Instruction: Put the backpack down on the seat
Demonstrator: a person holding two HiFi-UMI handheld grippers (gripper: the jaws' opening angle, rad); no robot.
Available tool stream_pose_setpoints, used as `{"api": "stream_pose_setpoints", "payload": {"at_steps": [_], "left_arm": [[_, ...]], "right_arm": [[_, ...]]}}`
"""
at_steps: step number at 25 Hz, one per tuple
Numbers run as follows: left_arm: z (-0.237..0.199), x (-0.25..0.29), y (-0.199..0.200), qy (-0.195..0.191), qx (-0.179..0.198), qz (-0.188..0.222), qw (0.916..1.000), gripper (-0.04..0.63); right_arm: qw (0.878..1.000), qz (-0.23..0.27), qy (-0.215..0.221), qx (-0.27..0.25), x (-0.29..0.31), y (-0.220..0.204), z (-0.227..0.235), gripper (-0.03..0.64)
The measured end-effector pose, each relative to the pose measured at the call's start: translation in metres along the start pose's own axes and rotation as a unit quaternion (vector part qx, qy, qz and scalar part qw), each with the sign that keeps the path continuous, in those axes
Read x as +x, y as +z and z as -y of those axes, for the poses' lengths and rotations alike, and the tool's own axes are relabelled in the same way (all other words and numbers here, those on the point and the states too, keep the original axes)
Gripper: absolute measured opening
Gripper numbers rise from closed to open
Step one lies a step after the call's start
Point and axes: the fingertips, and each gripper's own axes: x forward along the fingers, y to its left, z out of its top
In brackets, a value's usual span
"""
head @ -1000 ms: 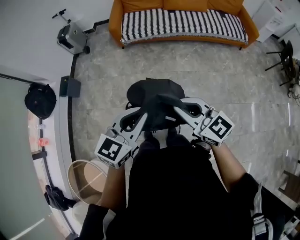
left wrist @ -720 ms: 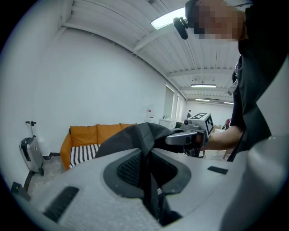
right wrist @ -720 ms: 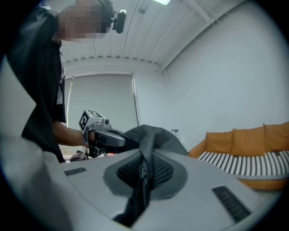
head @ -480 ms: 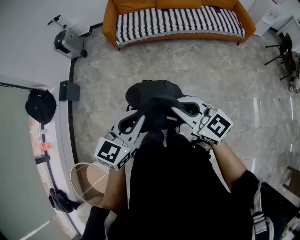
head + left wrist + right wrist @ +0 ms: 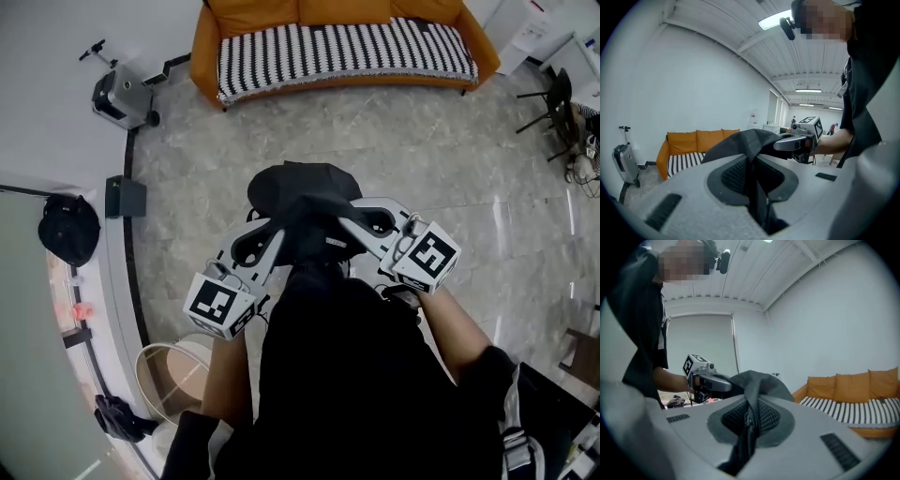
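A black backpack (image 5: 298, 187) hangs in front of me above the stone floor, held by its top fabric. My left gripper (image 5: 281, 234) is shut on a fold of that fabric (image 5: 749, 154), which runs down between its jaws. From the other side my right gripper (image 5: 345, 223) is shut on the backpack's dark fabric (image 5: 751, 425) too. The seat, an orange sofa (image 5: 328, 42) with a black-and-white striped cover, stands across the floor ahead. It also shows in the left gripper view as the sofa (image 5: 689, 147) and in the right gripper view as the sofa (image 5: 855, 401).
A small grey wheeled machine (image 5: 120, 94) stands left of the sofa. A second black bag (image 5: 67, 228) lies at the left by a glass partition. A round wooden basket (image 5: 169, 380) sits near my left leg. Black chairs (image 5: 562, 108) stand at the right.
The sofa and floor have shifted down and left in the head view, so I have moved nearer the sofa. Both grippers keep the same hold on the backpack.
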Motion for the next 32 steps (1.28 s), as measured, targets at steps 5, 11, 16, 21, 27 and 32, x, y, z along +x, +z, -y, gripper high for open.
{"api": "stream_pose_setpoints", "payload": {"at_steps": [5,11,16,21,27,32], "left_arm": [[-0.031,0.020,0.008,-0.010,-0.007,0.009,0.9999,0.054],[-0.080,0.047,0.027,-0.017,-0.006,0.019,0.9997,0.054],[-0.121,0.062,0.039,-0.026,0.001,0.026,0.9993,0.054],[-0.153,0.074,0.055,-0.029,0.003,0.033,0.9990,0.054],[-0.181,0.091,0.054,-0.037,0.007,0.027,0.9989,0.054],[-0.203,0.125,0.062,-0.024,0.009,0.016,0.9996,0.054]], "right_arm": [[1.000,-0.011,-0.011,-0.011,0.020,0.010,0.032,0.031],[0.999,-0.023,-0.017,-0.018,0.053,0.025,0.078,0.031],[0.999,-0.026,-0.028,-0.013,0.085,0.036,0.109,0.031],[0.999,-0.022,-0.038,-0.007,0.109,0.045,0.135,0.031],[0.999,-0.022,-0.038,0.001,0.130,0.047,0.165,0.031],[1.000,-0.018,-0.024,0.002,0.136,0.049,0.205,0.031]]}}
